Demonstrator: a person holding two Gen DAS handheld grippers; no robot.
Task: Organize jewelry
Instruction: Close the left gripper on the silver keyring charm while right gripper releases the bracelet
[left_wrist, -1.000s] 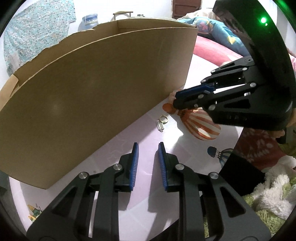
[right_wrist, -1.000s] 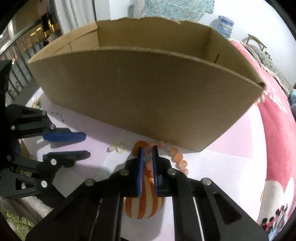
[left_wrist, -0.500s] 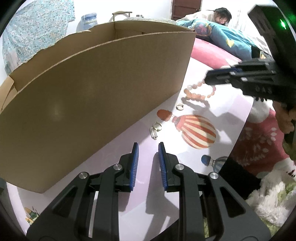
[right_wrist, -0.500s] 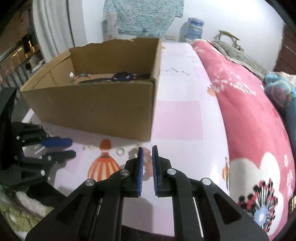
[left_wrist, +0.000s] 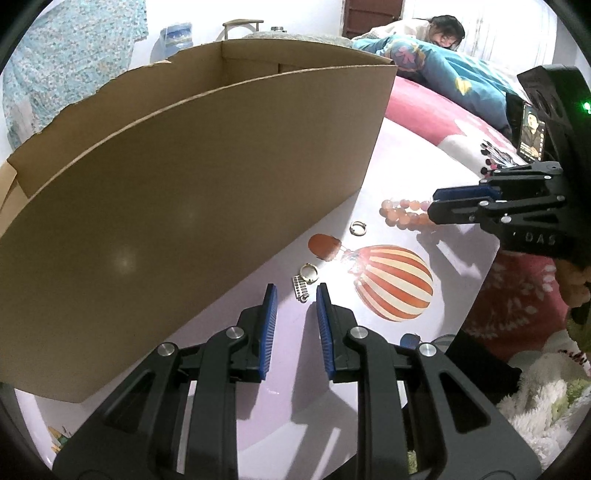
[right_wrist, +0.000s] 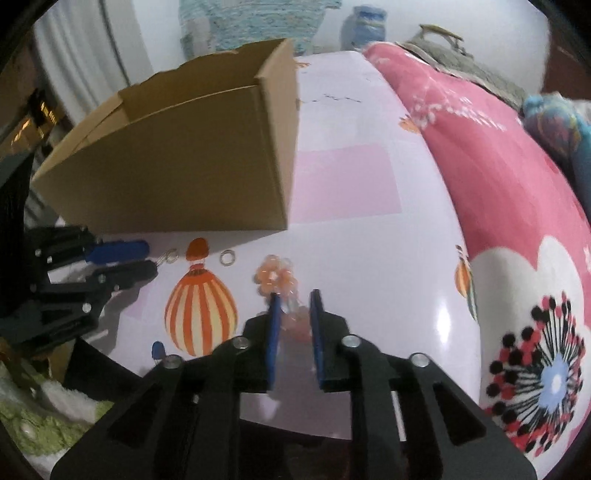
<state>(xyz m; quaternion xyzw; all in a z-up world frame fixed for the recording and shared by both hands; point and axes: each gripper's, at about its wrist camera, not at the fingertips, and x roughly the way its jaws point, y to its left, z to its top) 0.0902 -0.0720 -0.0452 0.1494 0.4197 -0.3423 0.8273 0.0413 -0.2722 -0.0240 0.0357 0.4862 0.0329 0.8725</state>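
Opening over the peach bead bracelet (right_wrist: 275, 277) beside the cardboard box (right_wrist: 177, 170), the right gripper (right_wrist: 294, 301) grips nothing; the left gripper (left_wrist: 293, 295) hovers narrowly parted, empty.

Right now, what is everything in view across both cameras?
Cardboard box: one, brown, open top, on the sheet.
Bead bracelet: one, peach-pink, on the sheet ahead of the right gripper, partly between its jaws.
Rings: one lone silver ring; one gold ring touching a silver charm.
Bed sheet: lilac, balloon prints.
Blanket: pink, floral.
Left gripper: black, blue pads, open, empty.
Right gripper: black, blue pads, jaws opening.
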